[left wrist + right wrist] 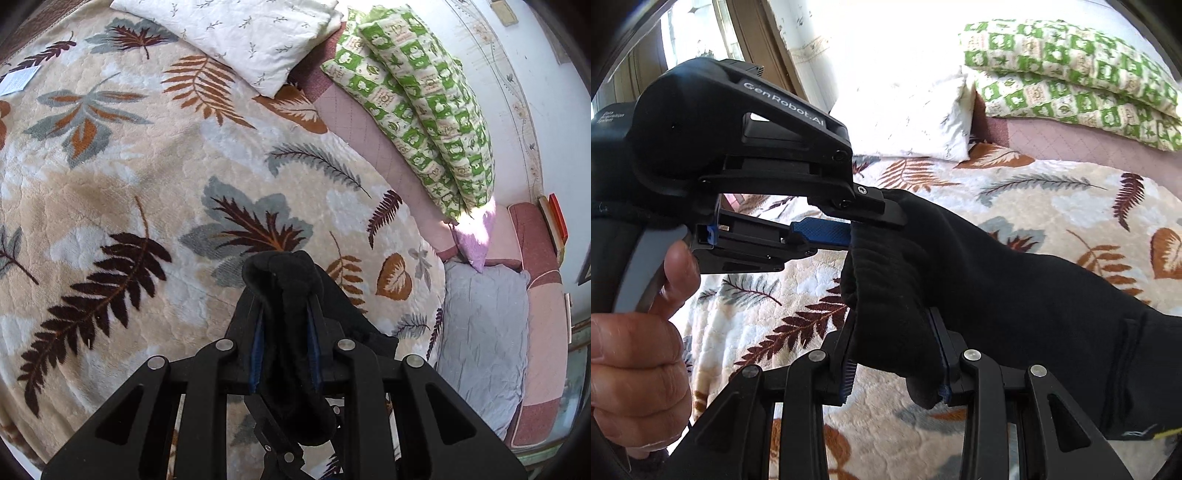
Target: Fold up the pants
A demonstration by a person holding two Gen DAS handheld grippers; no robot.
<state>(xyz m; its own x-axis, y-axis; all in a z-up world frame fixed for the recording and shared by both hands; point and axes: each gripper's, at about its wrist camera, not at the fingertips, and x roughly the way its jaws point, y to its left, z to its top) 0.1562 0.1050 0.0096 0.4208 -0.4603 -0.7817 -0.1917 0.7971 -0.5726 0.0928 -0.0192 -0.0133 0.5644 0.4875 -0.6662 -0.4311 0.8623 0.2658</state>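
Note:
Black pants (1015, 295) hang lifted above a leaf-patterned blanket (1052, 206), stretching off toward the lower right in the right wrist view. My left gripper (875, 221), held by a hand (635, 362), comes in from the left and is shut on a bunched edge of the pants. My right gripper (894, 321) is just below it, shut on a thick fold of the same edge. In the left wrist view, the pants (280, 273) bulge out over the tips of the left gripper (284, 295) and fill the gap between its blue pads.
The blanket (129, 166) covers a bed. A white pillow (240, 33) lies at its far end, with two green checked pillows (424, 103) along the wall side. A grey pillow (484, 332) and a purple cloth (476, 236) lie at the right. A paper label (18, 81) is at the left.

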